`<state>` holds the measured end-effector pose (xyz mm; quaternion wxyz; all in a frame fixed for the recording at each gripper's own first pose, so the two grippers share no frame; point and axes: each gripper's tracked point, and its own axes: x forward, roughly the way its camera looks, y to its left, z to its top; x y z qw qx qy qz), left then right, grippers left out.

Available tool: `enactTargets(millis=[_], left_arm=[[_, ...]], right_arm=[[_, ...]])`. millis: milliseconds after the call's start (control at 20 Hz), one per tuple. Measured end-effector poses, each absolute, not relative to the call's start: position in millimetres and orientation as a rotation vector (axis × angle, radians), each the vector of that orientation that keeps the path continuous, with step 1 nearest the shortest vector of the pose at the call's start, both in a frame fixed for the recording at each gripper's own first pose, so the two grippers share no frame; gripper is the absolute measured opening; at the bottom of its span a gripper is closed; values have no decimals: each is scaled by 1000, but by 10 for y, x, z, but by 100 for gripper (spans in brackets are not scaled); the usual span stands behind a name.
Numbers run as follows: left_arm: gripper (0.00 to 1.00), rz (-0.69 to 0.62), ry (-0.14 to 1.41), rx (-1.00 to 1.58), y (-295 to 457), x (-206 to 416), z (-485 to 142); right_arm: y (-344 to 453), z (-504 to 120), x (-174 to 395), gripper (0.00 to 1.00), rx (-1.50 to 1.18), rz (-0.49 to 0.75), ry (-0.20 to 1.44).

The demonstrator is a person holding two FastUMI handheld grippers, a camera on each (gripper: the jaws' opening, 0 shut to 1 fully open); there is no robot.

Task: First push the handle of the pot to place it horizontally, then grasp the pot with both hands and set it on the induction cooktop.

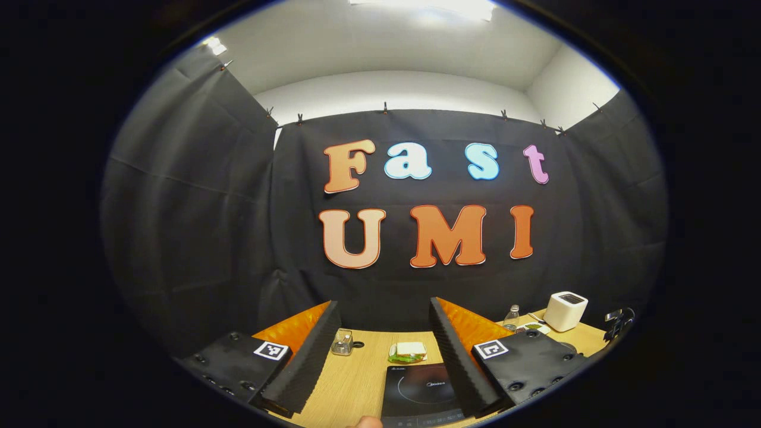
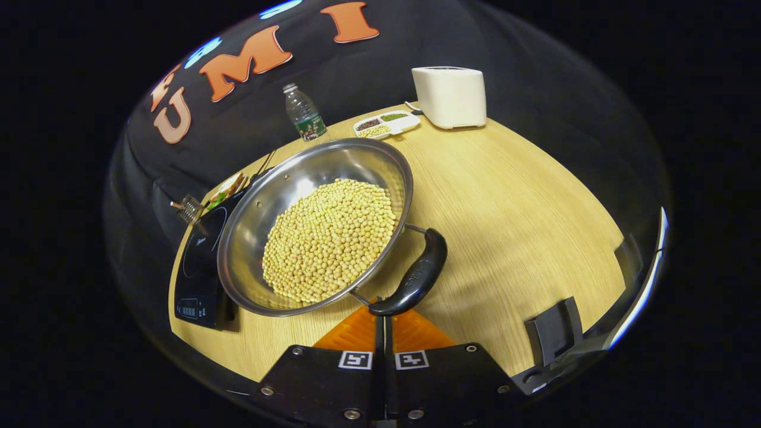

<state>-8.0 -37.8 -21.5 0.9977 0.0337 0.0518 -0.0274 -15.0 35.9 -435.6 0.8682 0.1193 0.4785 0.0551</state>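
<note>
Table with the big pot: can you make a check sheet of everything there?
Surface: wooden table, no spills seen.
Job's things: pot of yellow beans beside the induction cooktop; its handle points toward the right tongs.
Clutter: bottle, bean tray, white box, small jar, food.
Grippers: left tongs open above the cooktop; right tongs shut, tips at the handle.
Cables: nothing seen.
Surroundings: black cloth wall.

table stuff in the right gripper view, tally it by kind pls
Cookware, 1: pot holding soybeans
Appliances, 2: induction cooktop, white box-shaped appliance
Bottles, 1: plastic water bottle
Food trays, 1: divided tray
Total: 5 things; small items behind the cooktop are too unclear to count.
</note>
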Motion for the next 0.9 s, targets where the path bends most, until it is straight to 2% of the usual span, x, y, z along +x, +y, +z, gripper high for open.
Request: enactTargets(millis=[900], left_arm=[[98, -52, 103, 77, -406, -22, -204]], right_arm=[[22, -4401, 319, 0, 293, 6, 973]])
